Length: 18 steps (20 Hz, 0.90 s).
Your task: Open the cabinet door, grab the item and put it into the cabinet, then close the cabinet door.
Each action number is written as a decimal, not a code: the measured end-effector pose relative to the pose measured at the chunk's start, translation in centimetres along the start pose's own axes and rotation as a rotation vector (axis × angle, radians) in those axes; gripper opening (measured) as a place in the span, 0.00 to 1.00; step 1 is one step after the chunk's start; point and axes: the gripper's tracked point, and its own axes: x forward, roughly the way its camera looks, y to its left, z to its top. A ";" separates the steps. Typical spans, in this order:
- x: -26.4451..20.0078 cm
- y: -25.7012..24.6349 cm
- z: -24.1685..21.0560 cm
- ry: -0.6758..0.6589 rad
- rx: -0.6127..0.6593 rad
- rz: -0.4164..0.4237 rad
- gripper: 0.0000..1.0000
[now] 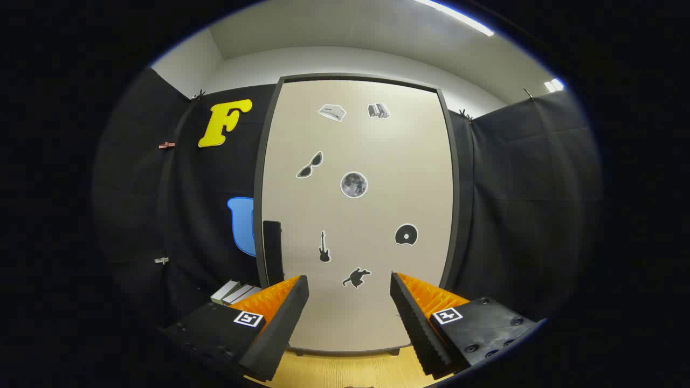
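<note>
A tall cabinet stands straight ahead with its pale door [372, 215] shut inside a dark frame. Several stickers dot the door, among them a moon [354, 185] and a guitar [324, 247]. A dark upright handle [273, 252] sits at the door's left edge, just above my left finger. My gripper [349, 286] is open, its two fingers spread wide before the lower part of the door with nothing between them. A small stack of pale flat items [235, 292], perhaps books, lies low beside the cabinet's left side, partly hidden behind my left finger.
The cabinet rests on a light wooden tabletop [345, 369] that shows under my fingers. Black cloth walls [528, 215] close in on both sides of the cabinet. Small clips [167, 145] hang on the left cloth.
</note>
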 end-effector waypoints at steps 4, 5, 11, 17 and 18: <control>0.1 -0.1 -0.3 0.006 0.008 -0.008 0.97; 0.1 -0.1 -0.3 0.007 0.010 -0.008 0.97; 0.1 0.2 -0.7 0.020 0.011 -0.009 0.97; 0.1 0.8 -0.9 0.025 0.012 -0.004 0.97; 0.0 1.0 -0.9 0.025 0.016 0.000 0.97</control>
